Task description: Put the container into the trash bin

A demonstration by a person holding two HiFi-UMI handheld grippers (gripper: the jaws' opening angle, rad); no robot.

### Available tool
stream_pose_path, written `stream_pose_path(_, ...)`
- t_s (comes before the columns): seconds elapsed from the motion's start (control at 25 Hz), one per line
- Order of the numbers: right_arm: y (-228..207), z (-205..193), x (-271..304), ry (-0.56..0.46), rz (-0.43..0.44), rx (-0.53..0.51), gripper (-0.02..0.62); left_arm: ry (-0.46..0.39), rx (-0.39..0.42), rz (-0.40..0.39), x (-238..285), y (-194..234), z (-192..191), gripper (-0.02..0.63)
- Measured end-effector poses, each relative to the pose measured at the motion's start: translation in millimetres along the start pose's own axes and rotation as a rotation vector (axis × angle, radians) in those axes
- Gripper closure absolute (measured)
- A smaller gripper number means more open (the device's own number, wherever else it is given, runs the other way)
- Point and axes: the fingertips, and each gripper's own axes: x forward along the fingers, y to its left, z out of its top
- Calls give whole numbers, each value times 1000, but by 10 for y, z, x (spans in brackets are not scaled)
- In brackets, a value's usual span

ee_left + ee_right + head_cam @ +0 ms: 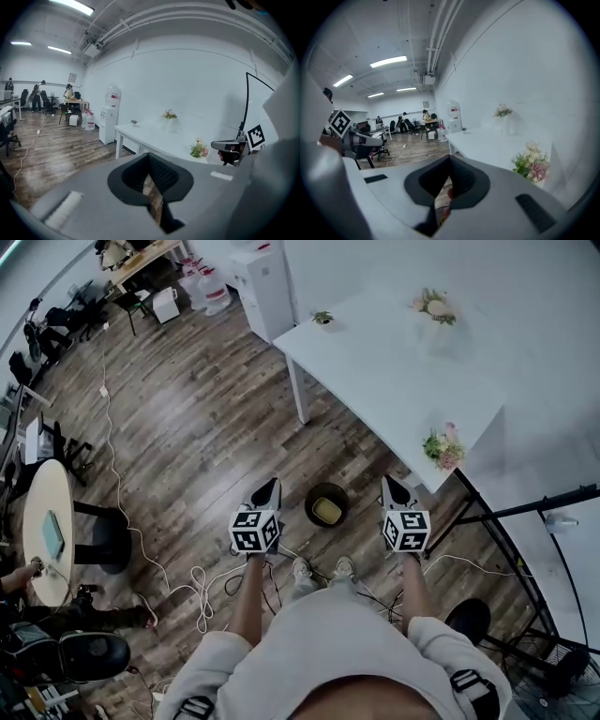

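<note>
A dark round trash bin (308,502) stands on the wood floor just ahead of the person's feet. A yellowish container (326,512) lies inside it. My left gripper (267,491) is held up to the left of the bin, and my right gripper (394,488) to its right. Both are well above the floor and point forward. In the left gripper view the jaws of the left gripper (149,157) meet at the tip with nothing between them. The right gripper (450,161) is likewise shut and empty in its own view.
A white table (394,362) with flower pots (443,448) stands ahead on the right. A black stand (525,512) is at the right. White cables (197,587) trail over the floor at the left, near a round table (42,531) and chairs.
</note>
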Motion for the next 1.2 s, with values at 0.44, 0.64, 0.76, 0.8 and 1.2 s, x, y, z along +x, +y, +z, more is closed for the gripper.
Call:
stream_pose_path(0.44, -10, 110, -316, -20, -26, 1, 581, -16, 19, 0, -194, -67, 81, 595)
stream_pose_path(0.64, 9, 136, -400, -27, -33, 1, 581, -19, 34, 1, -278, -73, 68, 595)
stream_pose_path(0.76, -4, 130, -408, -30, -35, 4, 581, -18, 45, -2, -281, -70, 82, 595)
stream_pose_path(0.8, -7, 120, -401, -28, -35, 4, 581, -20, 44, -2, -275, -67, 88, 595)
stream_pose_path(1.2, 78, 39, -315, -1, -21, -8, 581, -2, 32, -7, -248, -11, 33, 595)
